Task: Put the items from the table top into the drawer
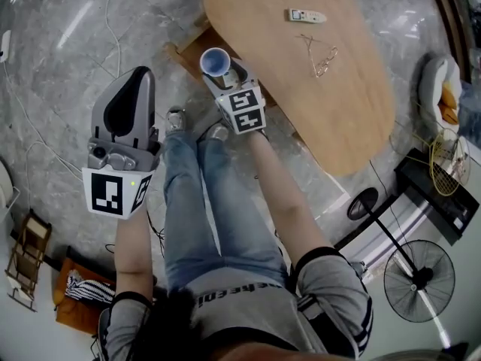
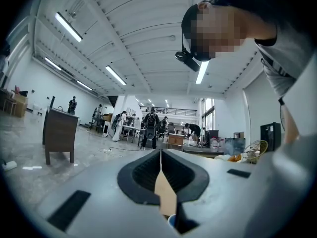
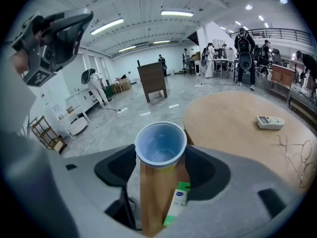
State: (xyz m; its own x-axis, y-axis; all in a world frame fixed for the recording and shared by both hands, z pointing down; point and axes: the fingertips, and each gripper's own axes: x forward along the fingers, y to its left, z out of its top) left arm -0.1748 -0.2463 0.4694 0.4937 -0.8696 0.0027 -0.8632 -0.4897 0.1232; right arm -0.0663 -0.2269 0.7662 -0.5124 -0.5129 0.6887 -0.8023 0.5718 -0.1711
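Observation:
My right gripper point(image 1: 225, 72) is shut on a blue plastic cup point(image 1: 216, 62), held mouth up. It hangs over the open wooden drawer point(image 1: 189, 51) at the left edge of the oval wooden table point(image 1: 346, 119). In the right gripper view the cup point(image 3: 161, 144) sits between the jaws of my right gripper point(image 3: 161, 155). Below it the drawer point(image 3: 151, 197) holds a green and white box point(image 3: 177, 203). On the table lie a small white meter point(image 1: 306, 16) and wire-framed glasses point(image 1: 320, 56). My left gripper point(image 1: 137, 77) is shut and empty, out to the left over the floor.
The person's legs point(image 1: 207, 201) stand between the grippers. A floor fan point(image 1: 418, 278) and a black stand point(image 1: 440, 190) are at the right, a basket point(image 1: 440, 89) beyond the table's right end. Cables run across the grey floor point(image 1: 60, 66). A wooden rack point(image 1: 26, 260) is at the lower left.

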